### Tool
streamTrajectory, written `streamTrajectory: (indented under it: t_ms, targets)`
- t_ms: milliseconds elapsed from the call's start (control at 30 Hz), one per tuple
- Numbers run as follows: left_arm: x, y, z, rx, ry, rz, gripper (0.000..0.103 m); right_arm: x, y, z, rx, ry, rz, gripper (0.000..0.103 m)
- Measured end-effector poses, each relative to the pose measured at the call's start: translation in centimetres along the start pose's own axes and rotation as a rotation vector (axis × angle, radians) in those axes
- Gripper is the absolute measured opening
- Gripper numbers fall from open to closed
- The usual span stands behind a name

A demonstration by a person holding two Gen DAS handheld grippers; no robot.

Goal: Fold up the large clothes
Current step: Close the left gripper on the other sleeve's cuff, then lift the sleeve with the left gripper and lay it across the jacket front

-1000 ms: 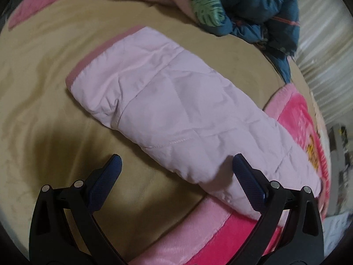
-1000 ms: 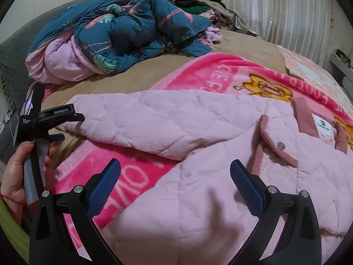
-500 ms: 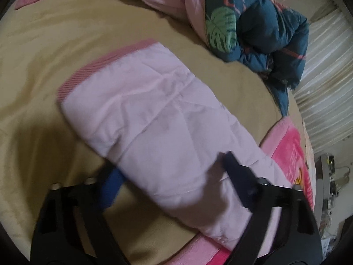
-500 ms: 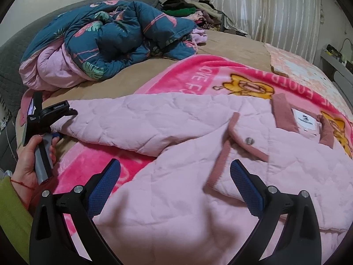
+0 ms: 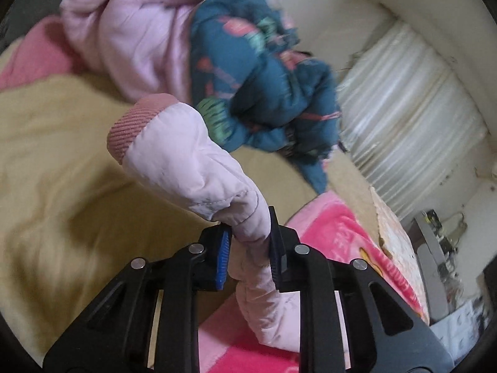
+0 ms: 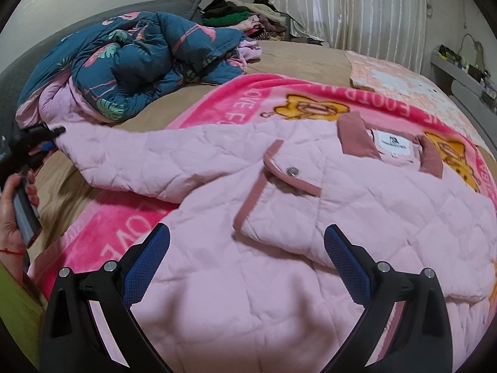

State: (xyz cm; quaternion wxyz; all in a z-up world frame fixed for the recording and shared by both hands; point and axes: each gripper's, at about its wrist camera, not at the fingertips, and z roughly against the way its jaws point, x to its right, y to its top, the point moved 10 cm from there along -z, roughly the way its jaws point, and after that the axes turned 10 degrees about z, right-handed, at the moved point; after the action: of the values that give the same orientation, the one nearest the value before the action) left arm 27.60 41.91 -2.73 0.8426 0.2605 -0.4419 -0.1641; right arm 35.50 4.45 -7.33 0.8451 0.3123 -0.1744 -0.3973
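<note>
A pale pink quilted jacket (image 6: 279, 217) with dusty-rose trim lies spread on a bright pink blanket (image 6: 236, 105) on the bed. Its sleeve (image 6: 139, 161) stretches out to the left. My left gripper (image 5: 248, 242) is shut on that sleeve (image 5: 192, 161) and holds it raised off the bed, the ribbed cuff (image 5: 130, 127) pointing up. The left gripper also shows at the far left of the right wrist view (image 6: 46, 140), at the sleeve's end. My right gripper (image 6: 247, 248) is open and empty, hovering over the jacket's front near the folded lapel (image 6: 279, 168).
A teal patterned duvet (image 6: 139, 62) with a pink lining is bunched at the head of the tan bed (image 5: 62, 171). A clothes pile (image 6: 248, 18) lies at the far edge by white curtains (image 6: 357, 9). A shelf (image 6: 466, 71) stands on the right.
My left gripper moved onto the sleeve, shut on it and lifted it off the bed. My right gripper stayed open and drifted slightly over the jacket's front.
</note>
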Motion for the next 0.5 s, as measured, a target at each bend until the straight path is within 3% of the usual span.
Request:
streamTrajectory:
  t_ms: [300, 500]
  targets:
    - [6.3, -0.9, 4.1, 0.074, -0.095, -0.141, 0.013, 1.7, -0.1, 2.5, 0.020, -0.024, 0.006, 0.099]
    - [9.5, -2.6, 6.3, 0.067, -0.163, -0.227, 0.013, 3.3, -0.4, 4.0, 0.035, -0.025, -0.041, 0.099]
